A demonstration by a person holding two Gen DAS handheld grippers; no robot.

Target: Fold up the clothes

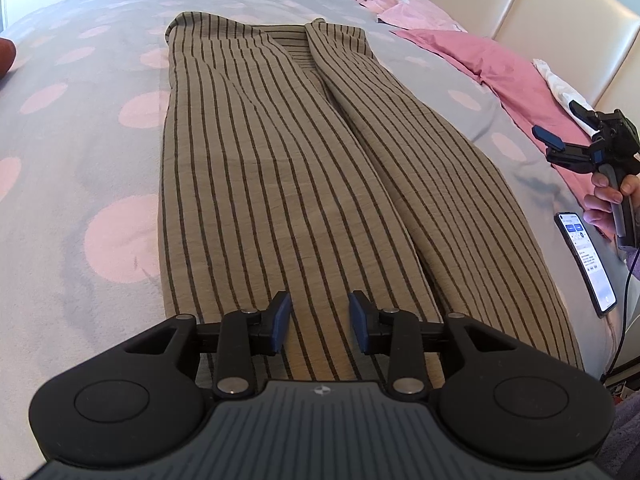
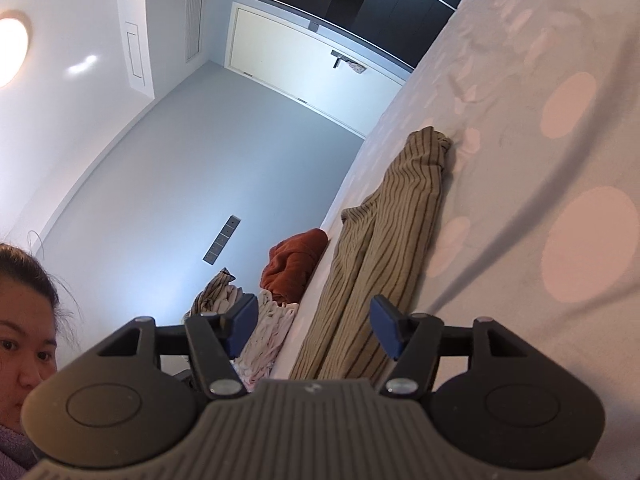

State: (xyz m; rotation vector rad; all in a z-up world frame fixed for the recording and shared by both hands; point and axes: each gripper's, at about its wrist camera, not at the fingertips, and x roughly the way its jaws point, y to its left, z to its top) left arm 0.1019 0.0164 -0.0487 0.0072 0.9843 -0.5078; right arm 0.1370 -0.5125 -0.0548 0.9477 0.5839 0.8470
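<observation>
Striped trousers (image 1: pixel 280 152) are lying flat along the middle of the bed (image 1: pixel 80 120), looking light, soft and floppy, best pinched at the near hems, while the left gripper (image 1: pixel 319 322) and right gripper (image 2: pixel 314 330) are both hovering with tongs apart.

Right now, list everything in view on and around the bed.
Striped tan trousers: one, tan with dark stripes, flat along the bed's middle.
Grey bedspread with pink dots: one, under the trousers.
Pink bedding: bunched along the cream headboard.
Smartphone: one, black, screen lit, right bed edge.
Rust garment: one, beyond the bed edge.
Pale clothes pile: beside the rust garment.
Left gripper: open, above the trouser hems.
Right gripper: open, off the fabric.
</observation>
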